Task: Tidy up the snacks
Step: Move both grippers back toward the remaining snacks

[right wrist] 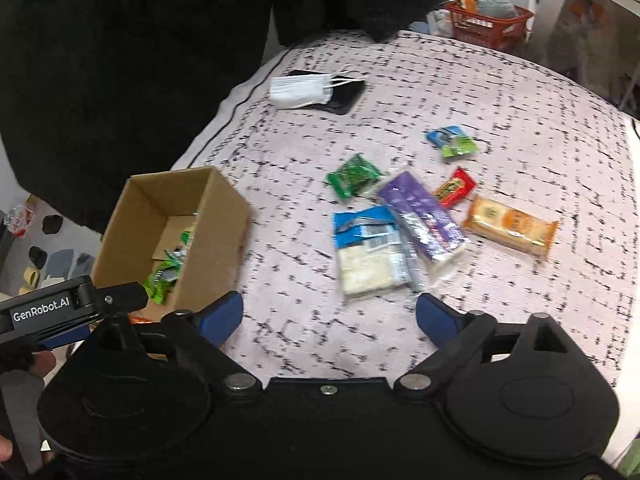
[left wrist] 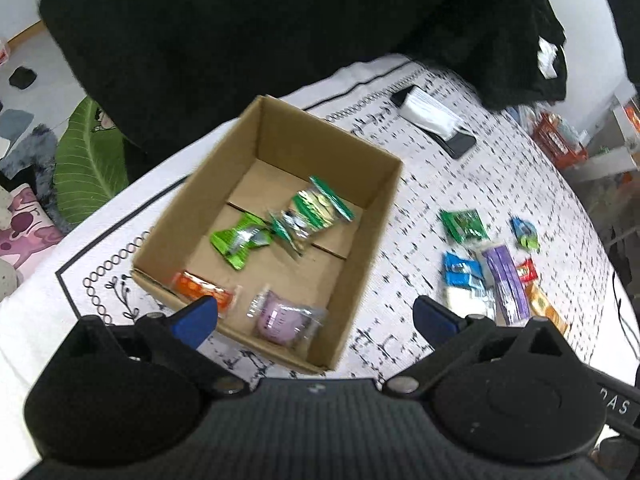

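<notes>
Both your left gripper and right gripper gape empty. Loose snacks lie at the box's three o'clock: light, crinkly, slippery; pinch each across its flat middle.

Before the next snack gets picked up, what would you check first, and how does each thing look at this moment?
1. Right gripper free to grab: ok, jaws wide apart, nothing between them.
2. Left gripper free: ok, open and holding nothing, over the near side of the cardboard box.
3. Room in the box: ok, a few packets inside and bare bottom showing.
4. Snacks left to sort: ok, several lie on the tablecloth, such as the purple packet and the orange cracker pack.
5. Clean single pick: not ok, the purple packet overlaps the blue-and-white packet.
6. Face mask on the phone: ok, apart from the snacks.
</notes>
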